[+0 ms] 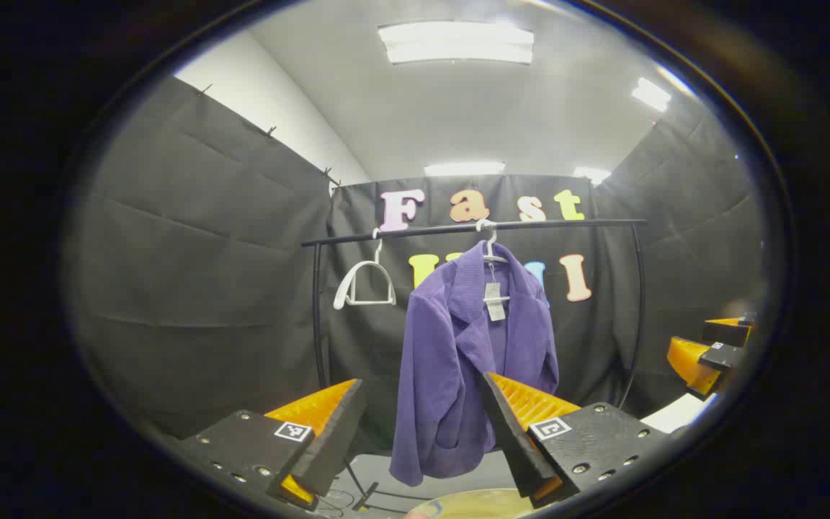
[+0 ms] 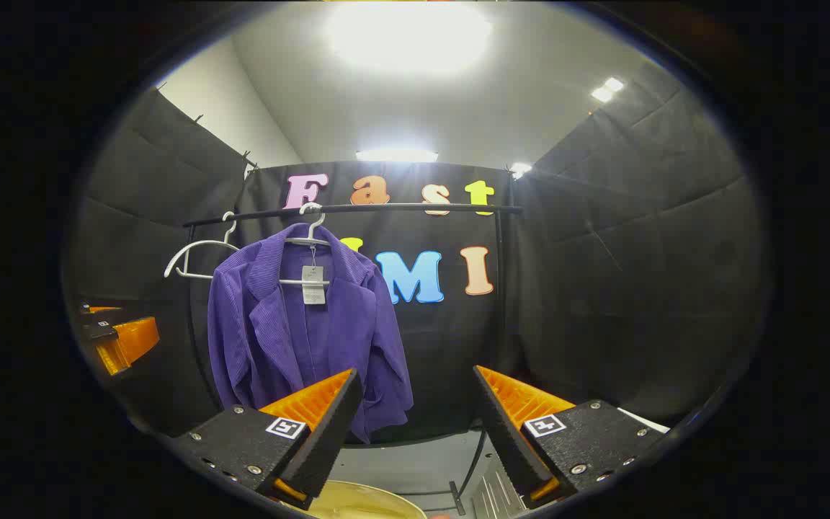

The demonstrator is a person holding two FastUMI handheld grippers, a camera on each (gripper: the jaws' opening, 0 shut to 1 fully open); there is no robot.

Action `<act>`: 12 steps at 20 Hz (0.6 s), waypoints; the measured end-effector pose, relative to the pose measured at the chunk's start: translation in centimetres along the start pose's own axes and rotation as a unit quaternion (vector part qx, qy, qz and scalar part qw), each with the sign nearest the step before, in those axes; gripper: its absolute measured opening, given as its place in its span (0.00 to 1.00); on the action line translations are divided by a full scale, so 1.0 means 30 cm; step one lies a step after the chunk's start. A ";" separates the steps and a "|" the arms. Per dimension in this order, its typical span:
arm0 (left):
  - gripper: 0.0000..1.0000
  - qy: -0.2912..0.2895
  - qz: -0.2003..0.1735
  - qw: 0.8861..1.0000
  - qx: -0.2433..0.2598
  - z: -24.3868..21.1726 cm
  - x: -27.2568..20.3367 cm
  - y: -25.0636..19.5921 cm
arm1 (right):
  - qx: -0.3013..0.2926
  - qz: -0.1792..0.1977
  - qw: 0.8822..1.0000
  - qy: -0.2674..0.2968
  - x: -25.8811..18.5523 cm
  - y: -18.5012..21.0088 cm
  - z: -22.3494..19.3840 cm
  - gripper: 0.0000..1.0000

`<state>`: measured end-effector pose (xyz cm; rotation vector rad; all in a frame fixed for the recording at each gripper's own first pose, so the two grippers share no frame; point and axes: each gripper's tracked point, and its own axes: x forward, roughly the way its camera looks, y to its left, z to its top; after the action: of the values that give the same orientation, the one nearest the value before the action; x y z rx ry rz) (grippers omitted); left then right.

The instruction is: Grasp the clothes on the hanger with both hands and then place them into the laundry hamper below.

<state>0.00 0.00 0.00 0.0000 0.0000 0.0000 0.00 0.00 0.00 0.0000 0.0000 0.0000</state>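
- Purple jacket (image 1: 458, 360) hangs on a white hanger (image 1: 491, 249) from the black rail (image 1: 472, 228) of a clothes rack at the back of the booth; front open, lapels showing, a paper tag (image 1: 494, 301) dangling at the collar.
- Right gripper view: same jacket (image 2: 300, 324) sits left of centre, its hanger hook (image 2: 312, 213) over the rail (image 2: 357, 209), tag (image 2: 313, 285) below the collar.
- 2nd hanger, white & empty (image 1: 364, 281), hangs on the rail just left of the jacket, apart from it; also in right gripper view (image 2: 195, 259).
- Left gripper (image 1: 422, 425): fingers wide apart, nothing btwn them, well short of the jacket; jacket's lower hem shows in the gap.
- Right gripper (image 2: 415, 418): fingers wide apart too, holding nothing, pointed at the wall to the right of the jacket.
- Left gripper view catches the right gripper's orange fingers (image 1: 707, 353) at far right edge; right gripper view catches the left one (image 2: 123, 342) at far left edge.
- Laundry hamper: pale rounded rim (image 1: 472, 504) at bottom edge below the jacket; also a rim (image 2: 364, 501) in right gripper view. Inside not visible.
- Rack's black upright (image 2: 501, 288) stands right of the jacket.
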 end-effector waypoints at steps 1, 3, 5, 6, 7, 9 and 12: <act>0.99 0.000 0.001 1.000 0.000 0.002 0.003 -0.001 | 0.000 0.000 1.000 0.000 0.000 0.000 0.004 0.94; 0.99 0.000 0.003 1.000 0.002 0.000 0.009 -0.001 | 0.000 0.000 1.000 0.000 0.000 0.001 0.009 0.94; 0.93 0.001 0.003 1.000 0.003 -0.002 0.007 -0.006 | -0.001 -0.002 1.000 0.001 0.000 0.004 0.006 0.94; 0.99 0.002 0.002 1.000 0.003 -0.006 0.006 -0.007 | -0.001 -0.002 1.000 0.001 -0.001 0.007 0.008 0.94; 0.99 0.004 0.002 1.000 0.005 -0.010 0.008 -0.010 | 0.000 -0.004 1.000 0.000 0.000 0.006 0.010 0.94; 0.99 0.006 0.002 1.000 0.007 -0.012 0.010 -0.010 | 0.003 -0.005 1.000 0.001 0.005 0.010 0.006 0.94; 0.99 0.003 0.001 1.000 0.008 -0.007 0.019 -0.017 | 0.005 -0.007 1.000 0.005 0.013 0.009 0.003 0.94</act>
<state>0.57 -0.50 -0.20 0.0156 0.0067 0.0019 0.38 0.26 0.08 0.0106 0.0103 -0.0141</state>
